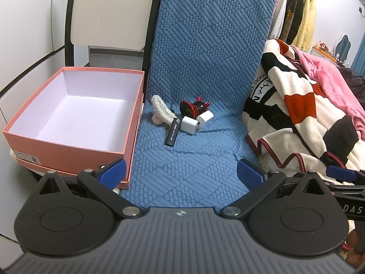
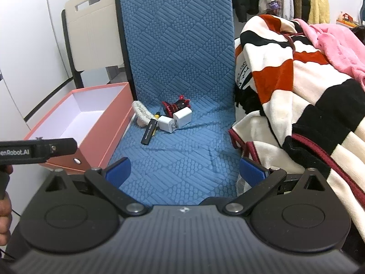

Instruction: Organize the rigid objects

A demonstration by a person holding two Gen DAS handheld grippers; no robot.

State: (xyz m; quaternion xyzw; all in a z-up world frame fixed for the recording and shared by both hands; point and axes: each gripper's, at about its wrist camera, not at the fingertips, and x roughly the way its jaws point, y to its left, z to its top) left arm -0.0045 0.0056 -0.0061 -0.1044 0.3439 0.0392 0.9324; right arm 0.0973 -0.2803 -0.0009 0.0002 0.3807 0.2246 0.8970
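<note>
While both pairs of tongs hang back at the front of the blue seat cover [image 1: 182,173], nothing is yet gripped: the left tongs [image 1: 181,174] stand wide apart with only fabric between the pads, and the right tongs [image 2: 186,171] are spread just as wide and equally empty. The step in hand looks like the first approach to the pile, so it pays to choose the nearest, freest piece.

That is the dark stick-shaped gadget [image 1: 172,132], lying at the front of the cluster with its long axis pointing roughly toward the cameras; closing across its narrow width should give the firmest hold, and its smooth casing may slip if caught only at the tip. Just behind it, two white charger cubes [image 1: 196,121] lean together, touching; taking them one at a time avoids tipping the neighbour. To their left lies a fluffy white hair claw [image 1: 161,111], and at the back a glossy red-and-black figurine [image 1: 194,109], the awkward, irregular shape best left until the rest is cleared.

Beside the seat, on the left, the open pink box [image 1: 70,146] shows a bare white interior, the likely destination. A striped blanket [image 2: 296,105] is heaped on the right.
</note>
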